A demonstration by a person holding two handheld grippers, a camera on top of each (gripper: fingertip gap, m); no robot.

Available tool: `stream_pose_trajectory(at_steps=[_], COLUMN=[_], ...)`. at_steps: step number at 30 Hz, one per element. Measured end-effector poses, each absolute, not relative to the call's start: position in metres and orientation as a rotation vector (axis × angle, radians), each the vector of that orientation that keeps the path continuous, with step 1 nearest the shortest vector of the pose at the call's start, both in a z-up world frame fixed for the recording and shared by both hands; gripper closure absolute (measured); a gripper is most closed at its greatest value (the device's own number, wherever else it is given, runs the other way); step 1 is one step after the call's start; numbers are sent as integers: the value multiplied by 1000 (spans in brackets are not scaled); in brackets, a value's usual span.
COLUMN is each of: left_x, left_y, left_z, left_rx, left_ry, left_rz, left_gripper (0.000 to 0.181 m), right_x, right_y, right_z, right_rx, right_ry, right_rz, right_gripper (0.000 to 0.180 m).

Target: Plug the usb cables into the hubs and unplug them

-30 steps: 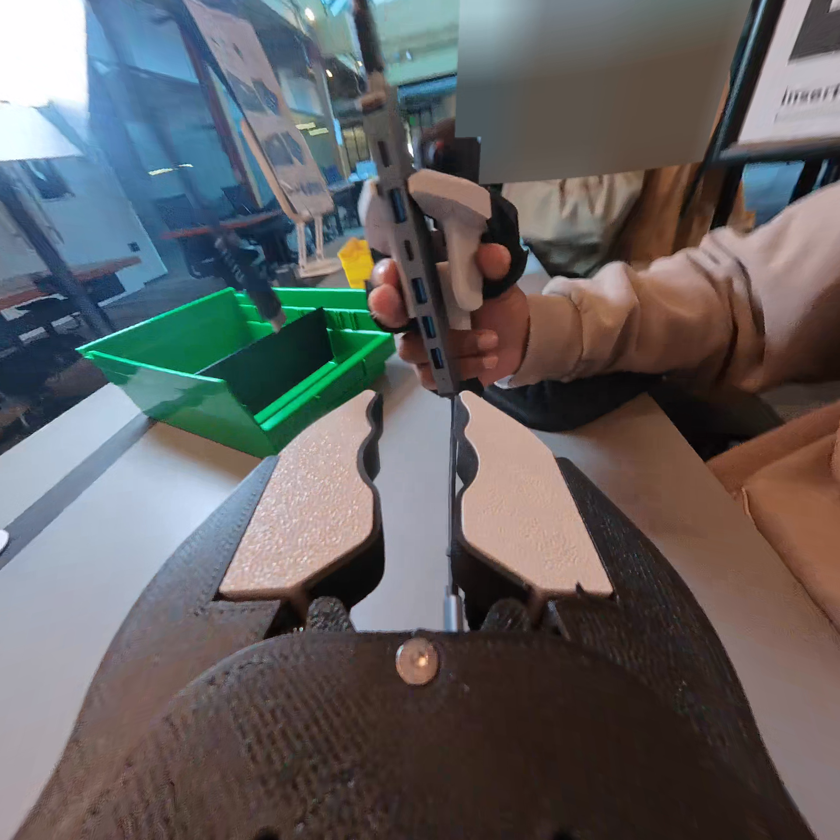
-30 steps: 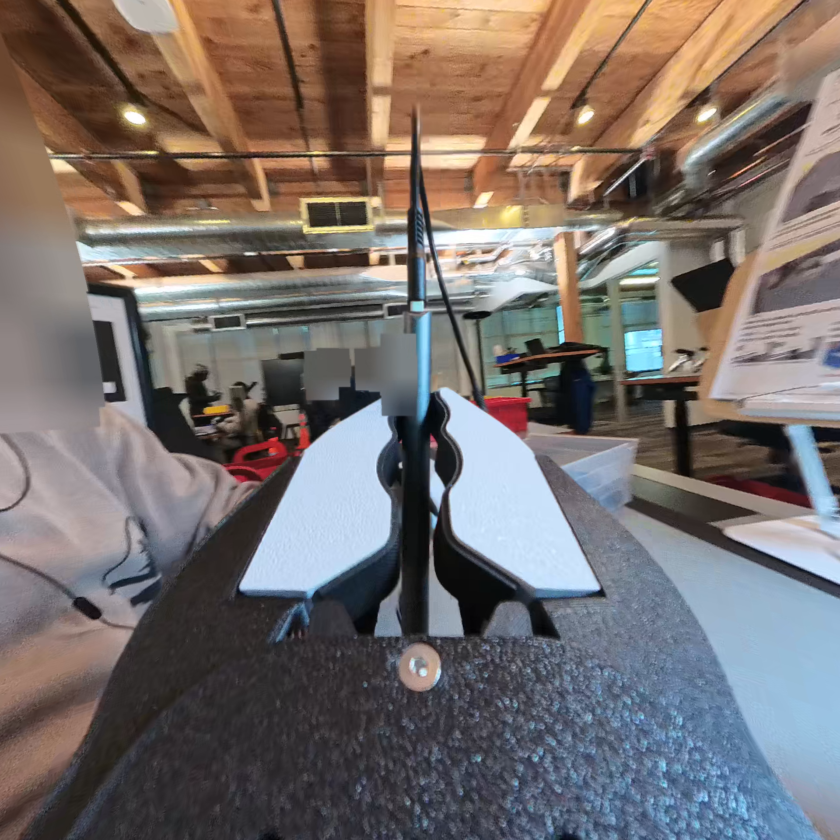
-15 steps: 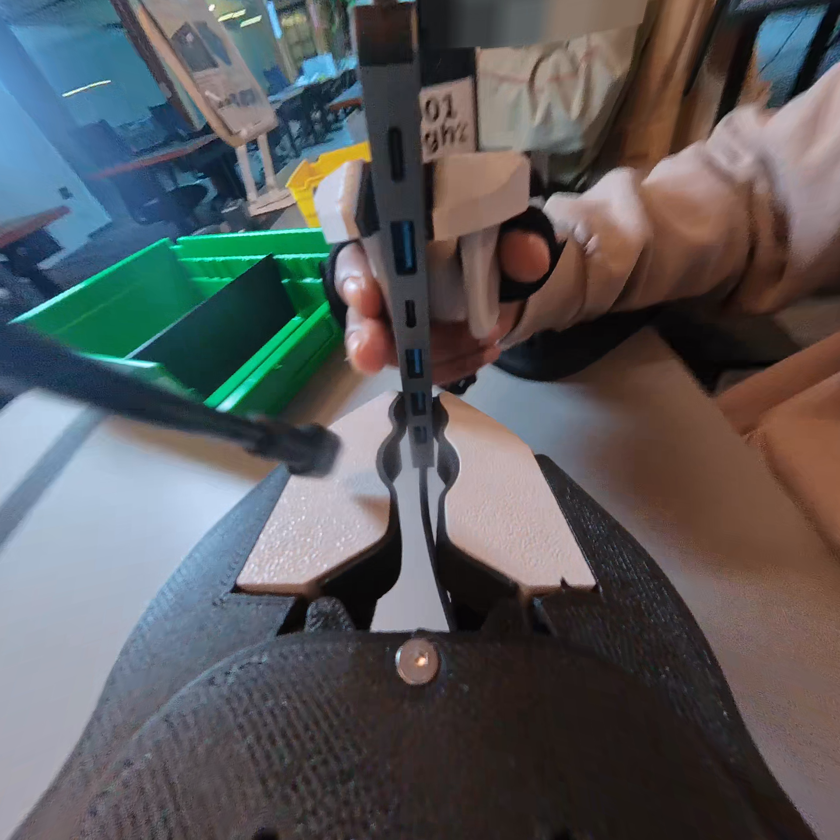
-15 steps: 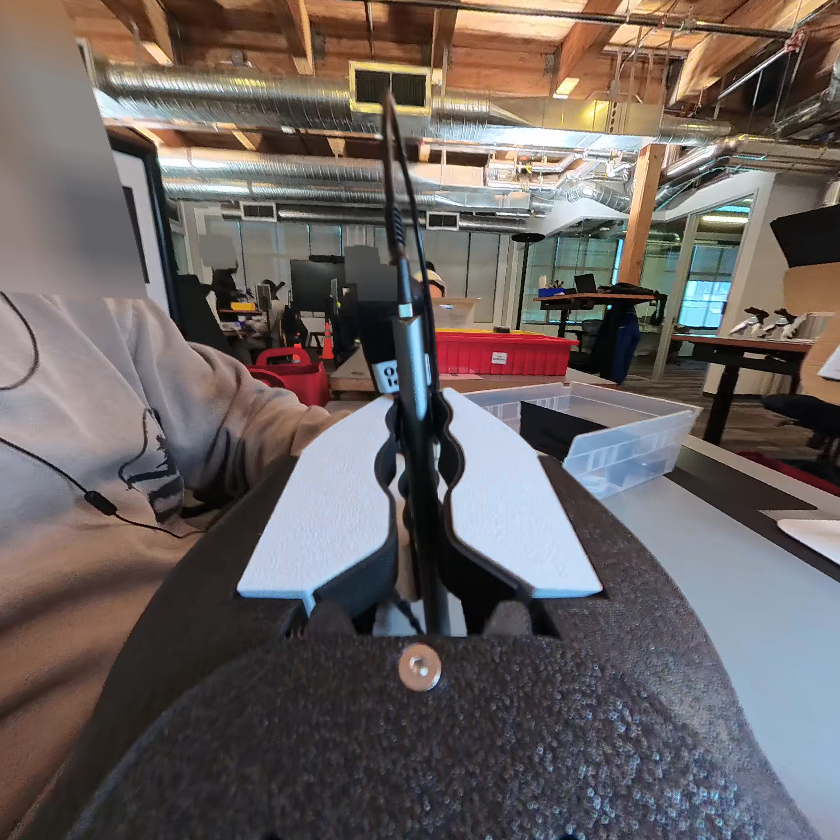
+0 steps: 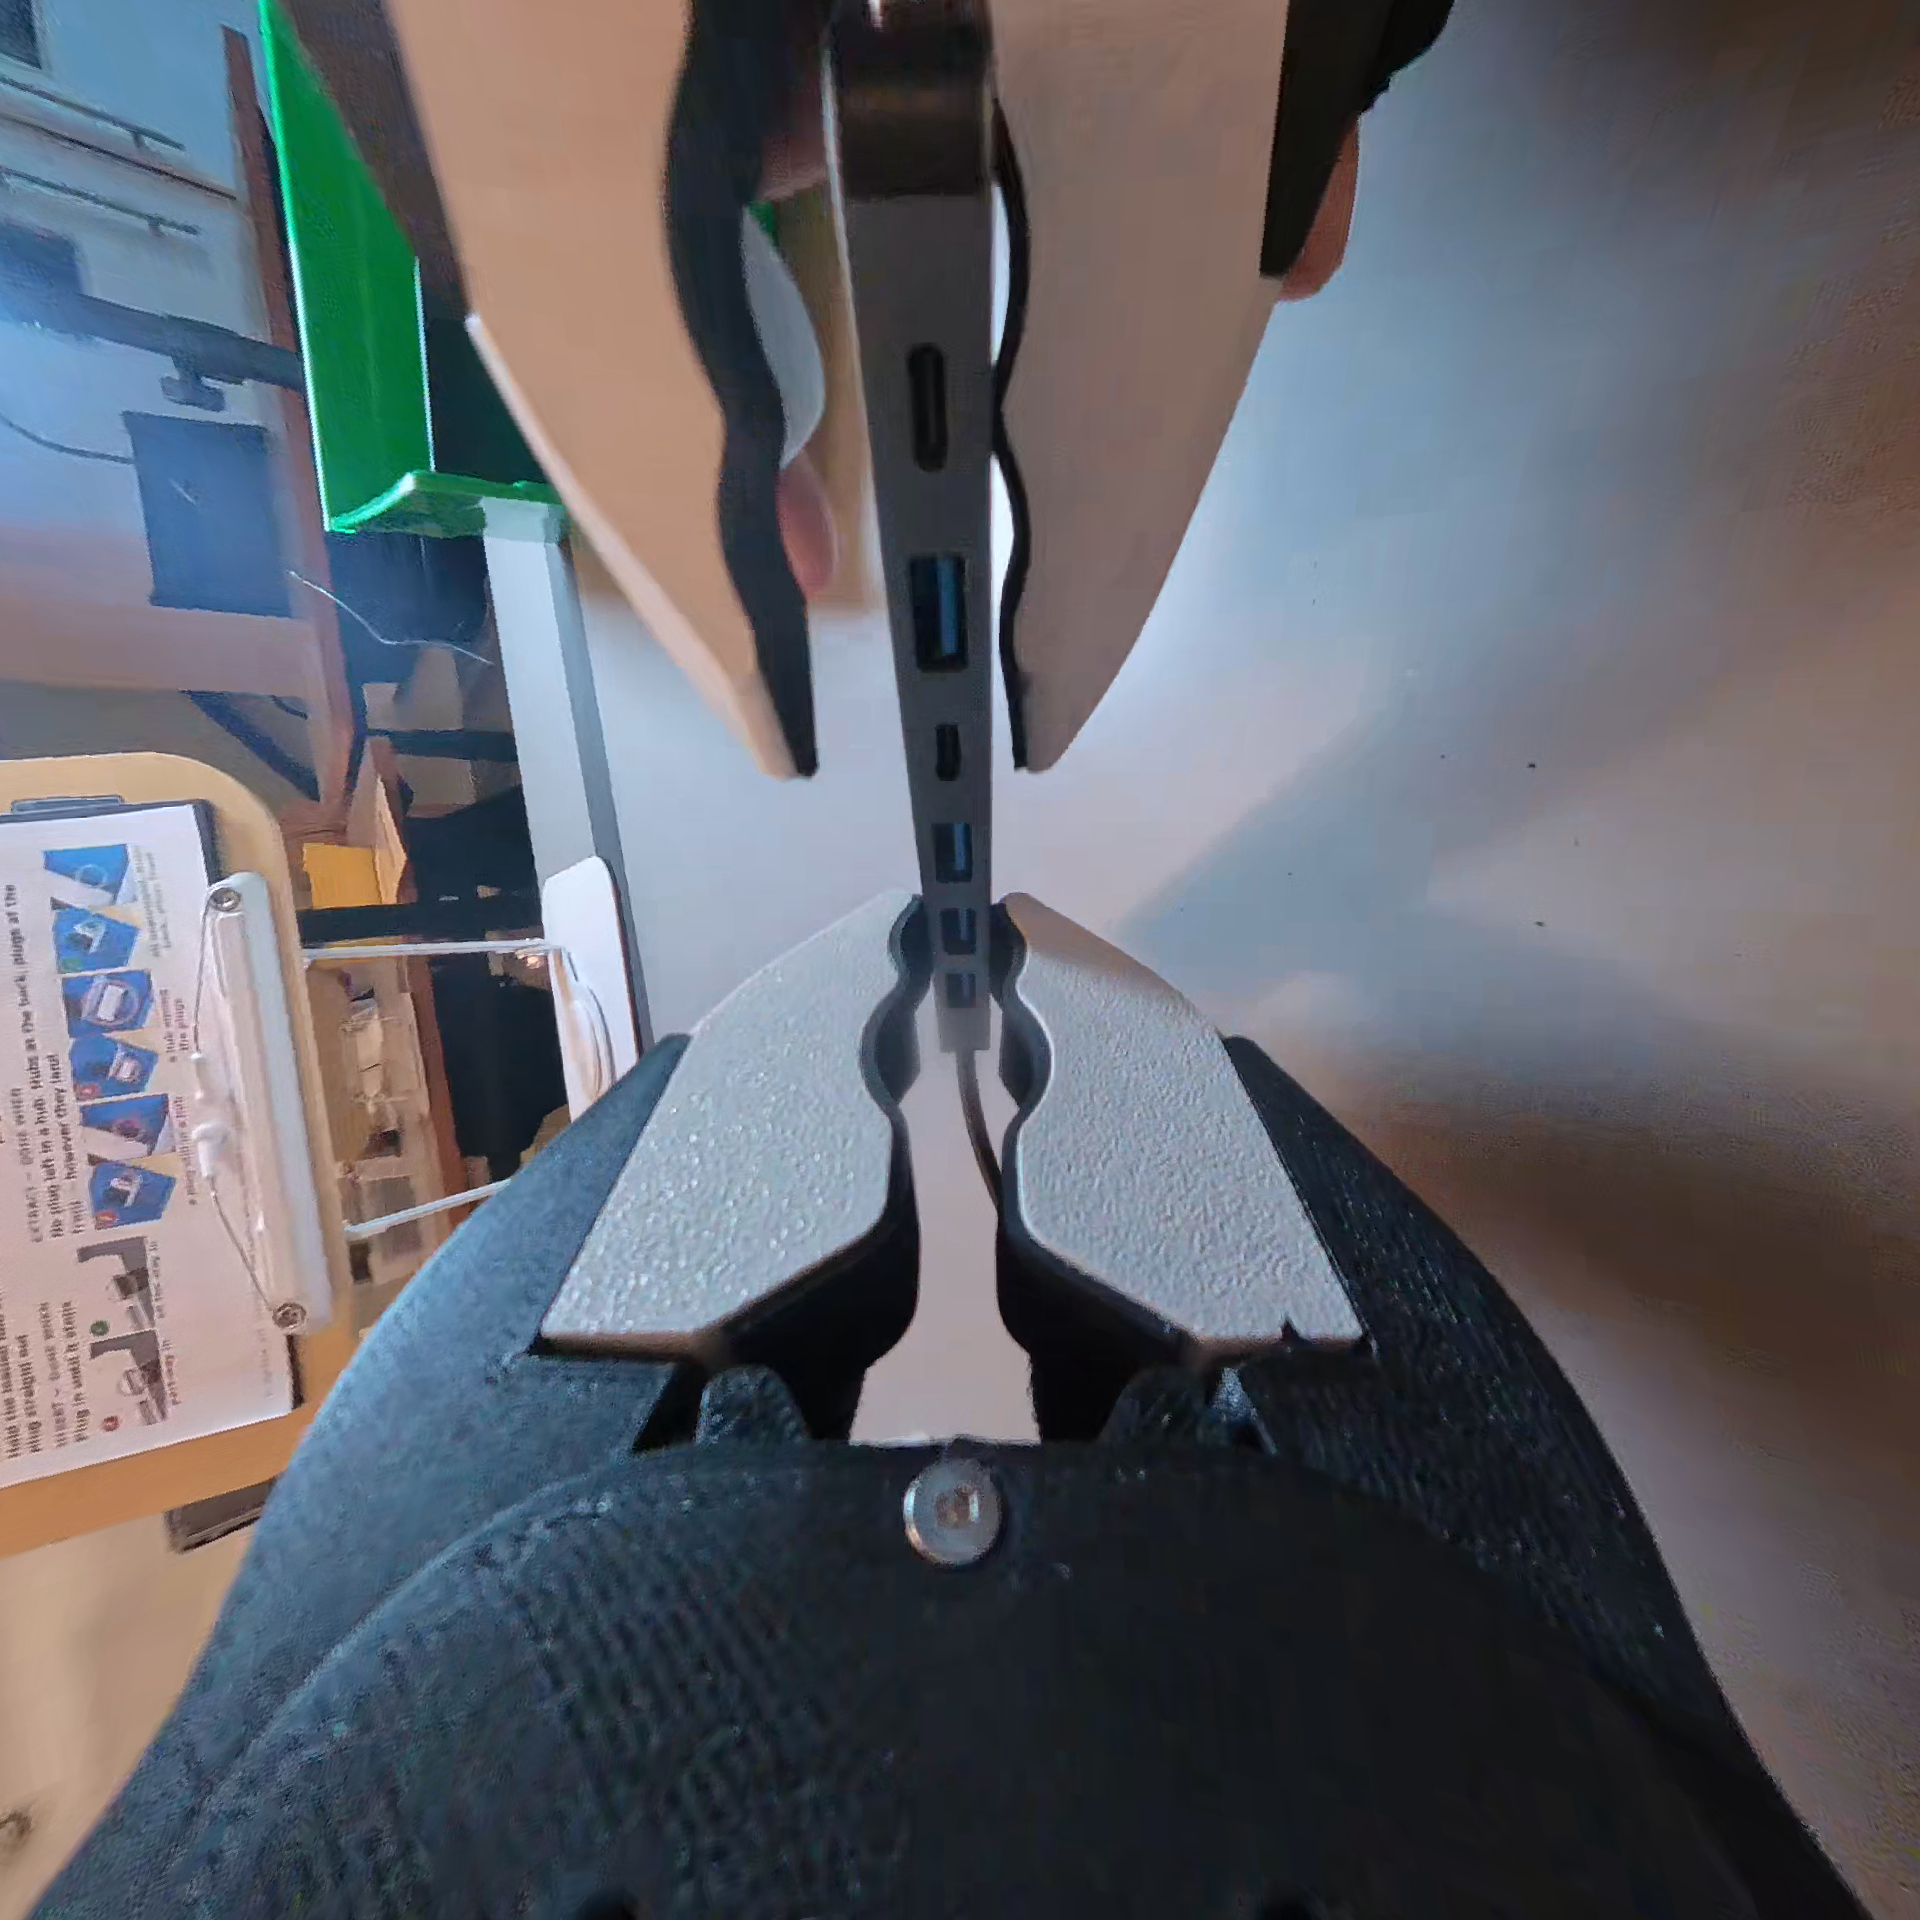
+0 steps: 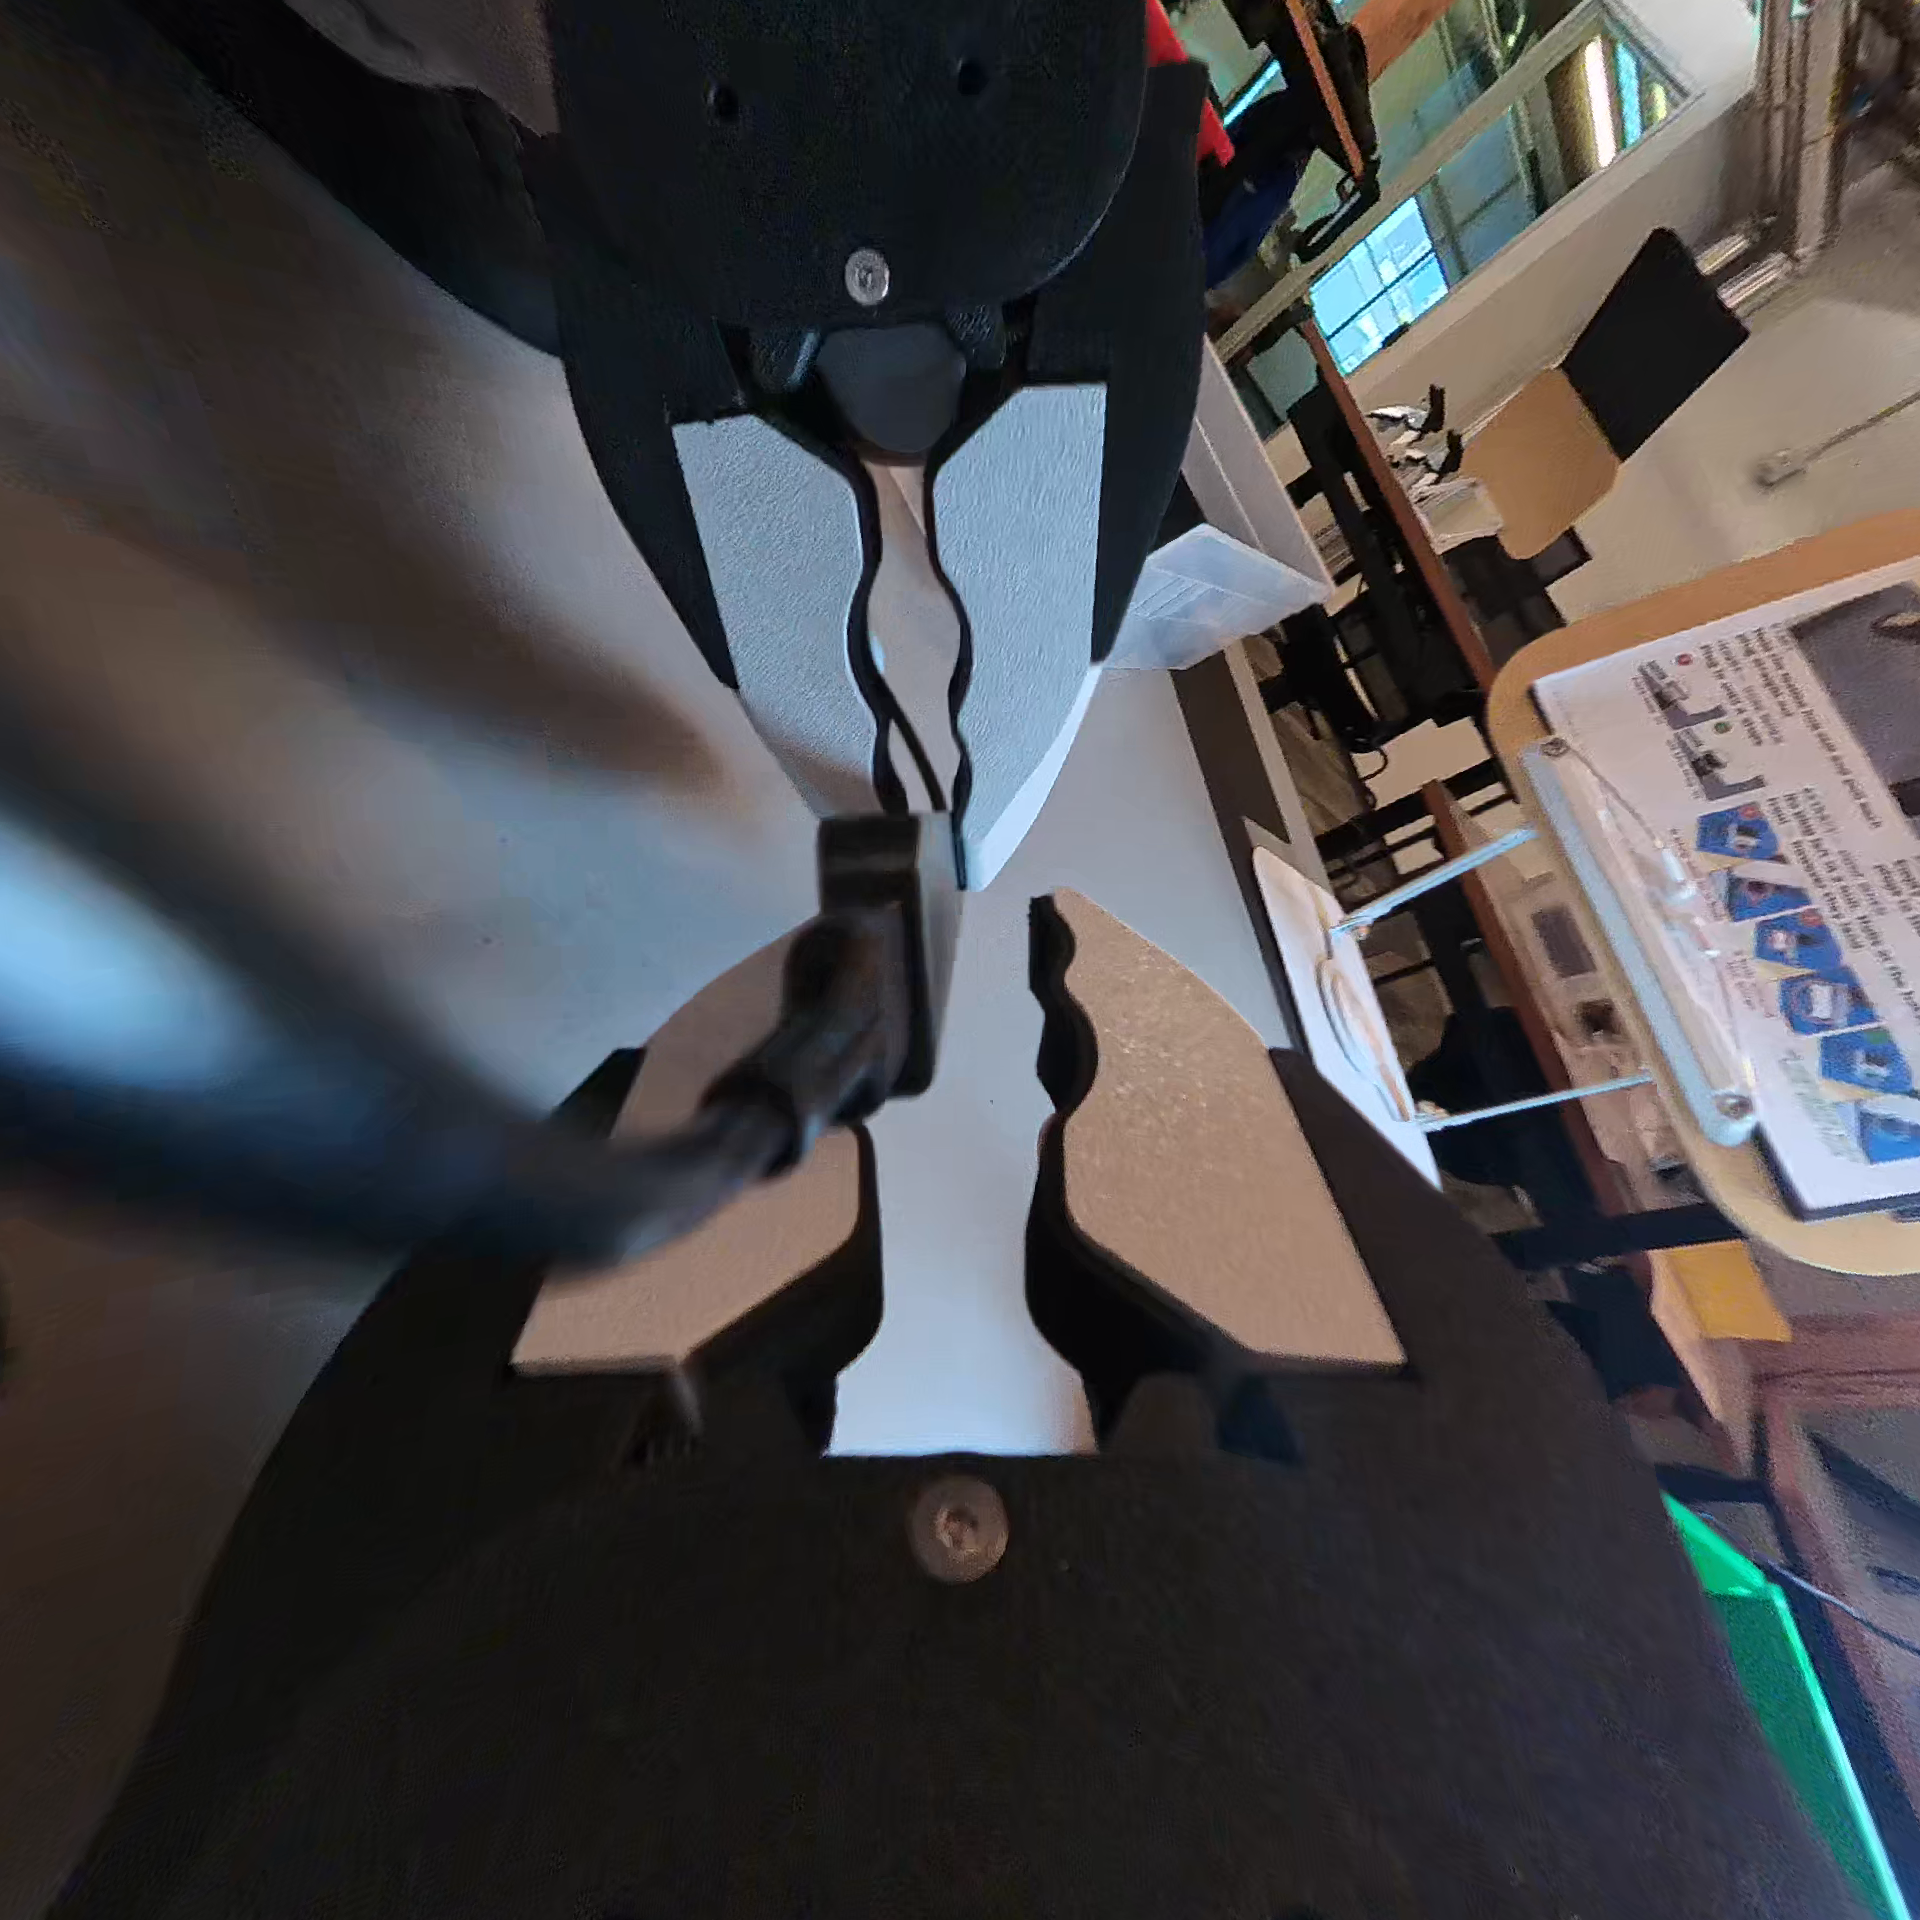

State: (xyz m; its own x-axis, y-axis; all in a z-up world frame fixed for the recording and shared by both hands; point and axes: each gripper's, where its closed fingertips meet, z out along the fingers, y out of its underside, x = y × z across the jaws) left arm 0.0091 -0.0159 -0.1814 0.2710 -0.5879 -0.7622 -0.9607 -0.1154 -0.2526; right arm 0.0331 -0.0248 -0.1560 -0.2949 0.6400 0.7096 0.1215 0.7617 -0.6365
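Two tools meet over the worktop [image 5: 1558,623]: my left tool [image 5: 951,925] clamps the grey USB hub [image 5: 940,665] at its cabled end; my right tool [image 6: 982,914] stands apart around it. Next, I judge, it must fetch a plug.

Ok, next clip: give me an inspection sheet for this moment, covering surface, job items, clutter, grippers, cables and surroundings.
Surface: pale table, bare where it shows.
Job's things: grey hub held up off the table, its row of ports facing the left camera.
Clutter: green bin, clear bin, instruction sheet on a stand.
Grippers: left gripper jaws closed on the hub's near end; right gripper jaws open around its far end.
Cables: thin cable leaves the hub's near end; thick black cable, blurred, leaves the far end.
Surroundings: open office with desks and windows.
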Motion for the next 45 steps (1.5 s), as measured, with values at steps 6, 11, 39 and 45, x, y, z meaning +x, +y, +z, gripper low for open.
stream_pose_trajectory(at_steps=[6, 11, 39, 45], left_x=[9, 13, 7, 1], left_y=[-19, -20, -26, -23], left_z=[-187, -185, -170, -173], left_rx=[-1879, -1868, -1708, -1753], left_ry=[1411, 1382, 1374, 1413], left_rz=[708, 605, 449, 643], left_gripper=[169, 169, 170, 169], right_x=[29, 31, 44, 36], right_y=[-33, -41, -56, -51], right_z=[-162, -159, -133, -144], right_rx=[-525, -511, -689, -697], right_ry=[-1818, -1823, -1744, -1758], right_rz=[469, 525, 1149, 996], right_gripper=[153, 168, 155, 155])
